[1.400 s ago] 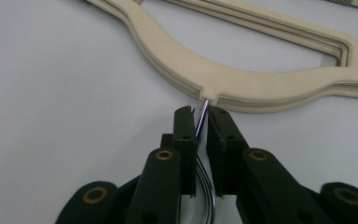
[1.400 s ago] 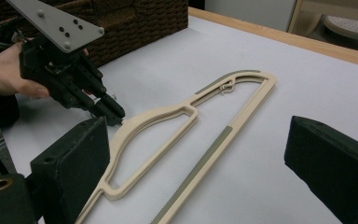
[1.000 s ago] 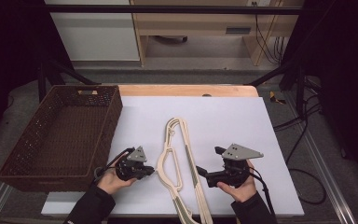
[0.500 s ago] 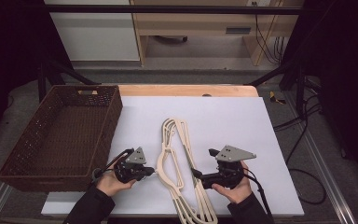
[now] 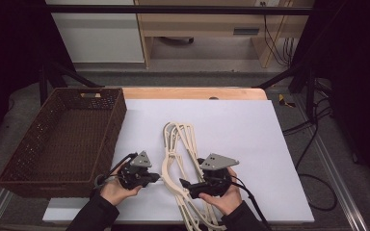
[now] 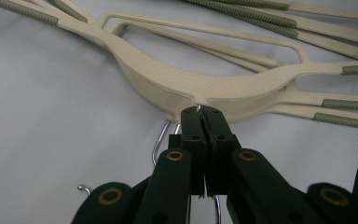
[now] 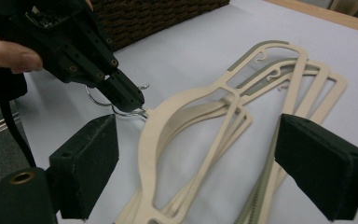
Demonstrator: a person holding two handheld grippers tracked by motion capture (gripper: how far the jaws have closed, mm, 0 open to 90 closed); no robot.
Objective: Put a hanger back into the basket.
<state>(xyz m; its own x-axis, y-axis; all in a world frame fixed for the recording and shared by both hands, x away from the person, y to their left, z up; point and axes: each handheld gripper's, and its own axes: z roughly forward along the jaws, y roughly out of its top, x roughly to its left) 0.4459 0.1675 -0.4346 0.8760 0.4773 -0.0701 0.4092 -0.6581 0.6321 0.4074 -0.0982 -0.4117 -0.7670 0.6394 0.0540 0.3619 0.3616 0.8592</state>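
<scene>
Several cream plastic hangers (image 5: 178, 159) lie stacked and fanned on the white table (image 5: 250, 139). My left gripper (image 5: 157, 179) is shut on the metal hook (image 6: 161, 140) of the top hanger (image 6: 168, 88), right at its neck; the right gripper view shows that grip (image 7: 130, 100) too. My right gripper (image 5: 184, 185) stands open just right of the stack's lower part. Its jaws have just been closing a little, and the hangers (image 7: 191, 121) lie between and below the two pads without touching them.
A brown wicker basket (image 5: 118, 115) stands empty at the table's left side, close to my left hand. The table's wooden far edge (image 5: 192, 93) runs behind the hangers. Cables hang off to the right of the table.
My right gripper has moved left and slightly down, up against the hanger stack. The hangers have fanned apart and shifted at their near end. The left gripper has stayed put, shut on the hook.
</scene>
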